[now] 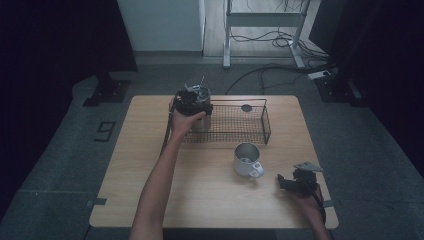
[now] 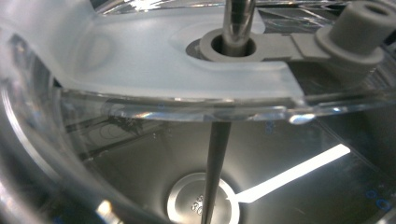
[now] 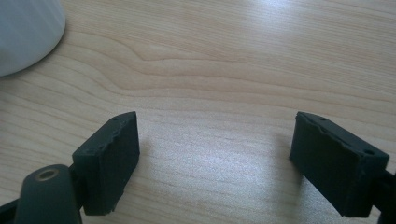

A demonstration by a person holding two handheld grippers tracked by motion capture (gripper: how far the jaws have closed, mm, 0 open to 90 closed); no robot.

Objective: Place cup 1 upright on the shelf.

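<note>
Steel tumbler (image 1: 199, 107) with clear lid (image 2: 154, 79) and metal straw (image 2: 237, 23) is held by the left hand-held gripper (image 1: 192, 102) at the left end of the wire basket (image 1: 240, 131), over or just inside it; which cannot be told. Judged: rigid, smooth, slippery steel, moderately light if empty; lid and straw likely loose, so the body wall is the place to grip and it is best kept upright. Right hand-held gripper (image 3: 212, 158) is seen wide apart and empty on the counter (image 1: 150, 165), near the mug (image 1: 246, 160). Count: one tumbler, one mug, one basket, two grippers.
</note>
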